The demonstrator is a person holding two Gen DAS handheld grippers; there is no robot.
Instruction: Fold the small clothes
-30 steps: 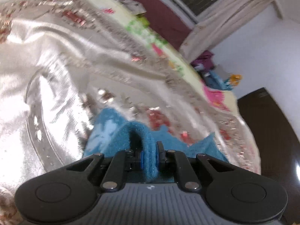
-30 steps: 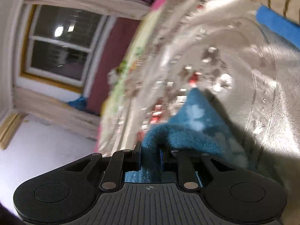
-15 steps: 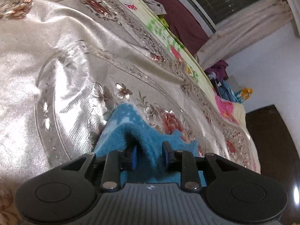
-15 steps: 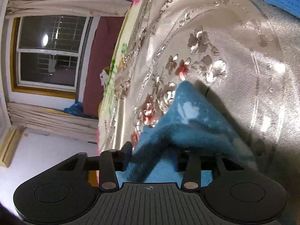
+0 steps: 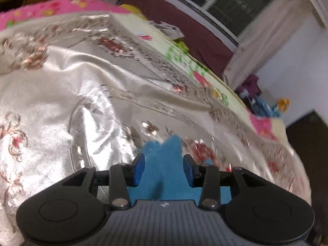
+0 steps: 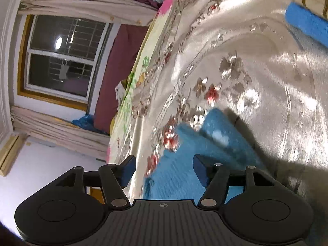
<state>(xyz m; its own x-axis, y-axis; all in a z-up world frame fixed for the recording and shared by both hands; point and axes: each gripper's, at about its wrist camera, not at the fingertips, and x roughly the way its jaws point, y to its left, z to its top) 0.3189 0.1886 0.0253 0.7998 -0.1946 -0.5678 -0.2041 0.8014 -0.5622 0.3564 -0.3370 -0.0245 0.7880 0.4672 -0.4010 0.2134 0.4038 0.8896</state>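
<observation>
left gripper [image 5: 163, 170] and right gripper [image 6: 164, 171] are both opening, pads clear of the blue cloth [image 6: 182, 172] lying between them – likely letting a finished fold settle flat on the silver bedspread [image 5: 61, 86].

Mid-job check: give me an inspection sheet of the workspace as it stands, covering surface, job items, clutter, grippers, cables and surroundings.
Surface: shiny cream bedspread with embroidered flowers, wrinkled.
Job's things: blue fleece garment lying on the bedspread beneath both grippers; second blue cloth at the right wrist view's far edge.
Clutter: bright patterned blanket beyond the bedspread; heap of clothes at its far end.
Grippers: left gripper opening, pads clear of the fleece; right gripper opening, fleece below, not pinched.
Cables: nothing seen.
Surroundings: dark barred window, pale curtains, maroon wall panel.
</observation>
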